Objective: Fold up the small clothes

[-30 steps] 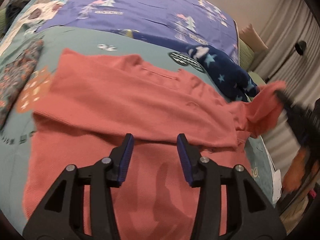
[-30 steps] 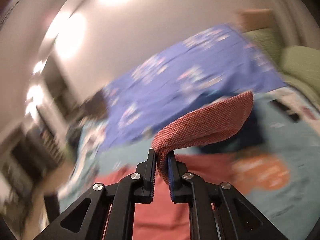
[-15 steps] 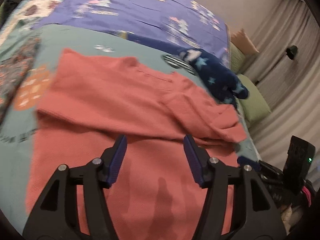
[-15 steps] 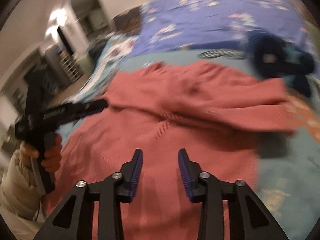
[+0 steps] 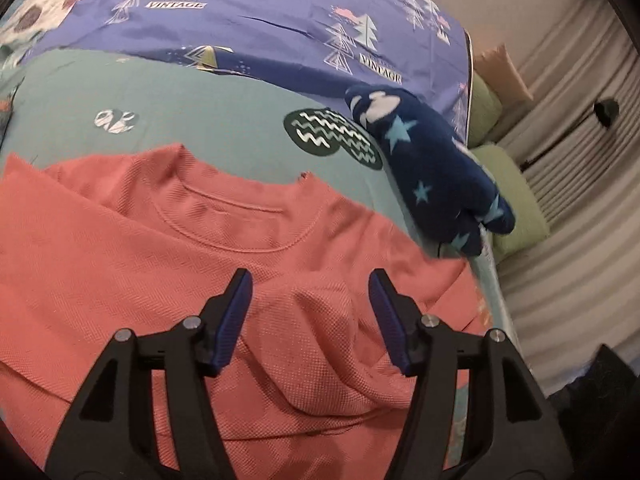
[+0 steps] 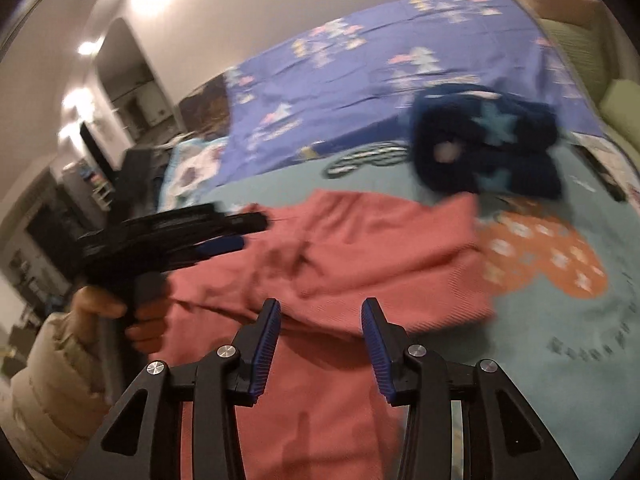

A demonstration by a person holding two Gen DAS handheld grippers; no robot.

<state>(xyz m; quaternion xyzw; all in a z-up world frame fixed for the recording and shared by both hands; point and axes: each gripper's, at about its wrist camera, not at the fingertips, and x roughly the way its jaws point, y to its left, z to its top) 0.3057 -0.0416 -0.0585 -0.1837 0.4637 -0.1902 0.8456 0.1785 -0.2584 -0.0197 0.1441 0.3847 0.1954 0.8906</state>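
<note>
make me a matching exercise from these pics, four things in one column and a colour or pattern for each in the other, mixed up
Things
1. sweater
2. plush toy
3. quilt
4. pillow

Colours or patterns
A. plain green
B. dark blue with pale blue stars
C. salmon red, knitted
D. purple-blue with little tree prints

Right pairs: 1-C, 2-B, 3-D, 4-A
</note>
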